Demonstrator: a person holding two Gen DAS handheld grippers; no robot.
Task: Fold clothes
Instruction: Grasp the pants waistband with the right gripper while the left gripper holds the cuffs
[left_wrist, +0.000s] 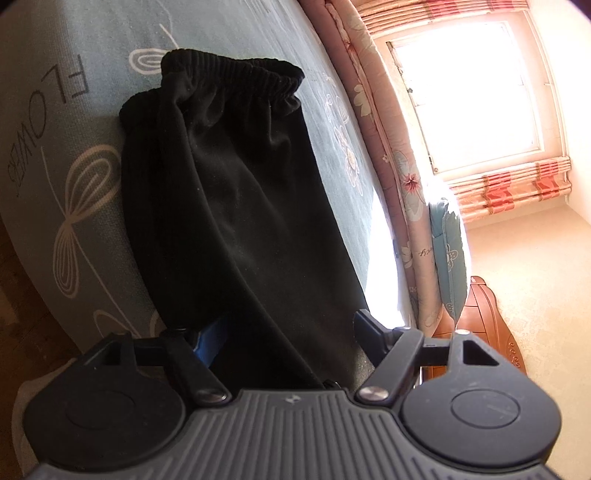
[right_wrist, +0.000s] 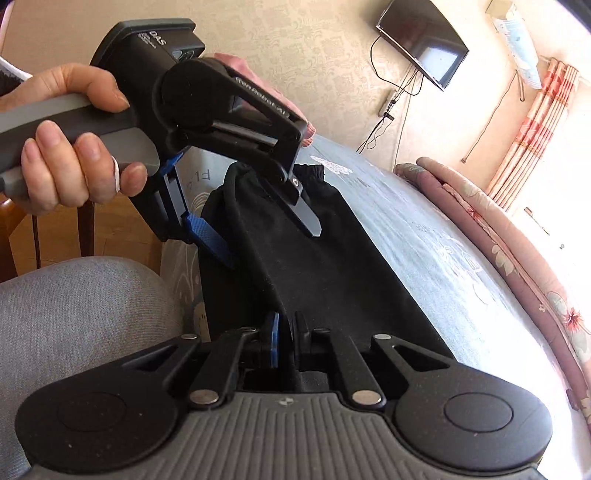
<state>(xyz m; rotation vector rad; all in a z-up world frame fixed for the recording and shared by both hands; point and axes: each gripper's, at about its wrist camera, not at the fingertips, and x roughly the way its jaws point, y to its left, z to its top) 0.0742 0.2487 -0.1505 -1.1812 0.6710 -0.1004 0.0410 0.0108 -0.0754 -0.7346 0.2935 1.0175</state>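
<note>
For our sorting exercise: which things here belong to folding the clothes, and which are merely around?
Job: black trousers; left gripper, open; right gripper, shut on the trousers; bed sheet beneath.

Around: rolled floral quilt; pillow; wall television; curtains; window.

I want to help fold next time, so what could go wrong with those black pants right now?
Only the right gripper is shut on the black pants; the left gripper hangs open above them. Lifted by one pinch, the leg end could sag unevenly or slip free.

The pants lie near the edge of the bed, so a pull toward the person might drag them off.

The elastic waistband is bunched, so a fold could trap wrinkles.
</note>
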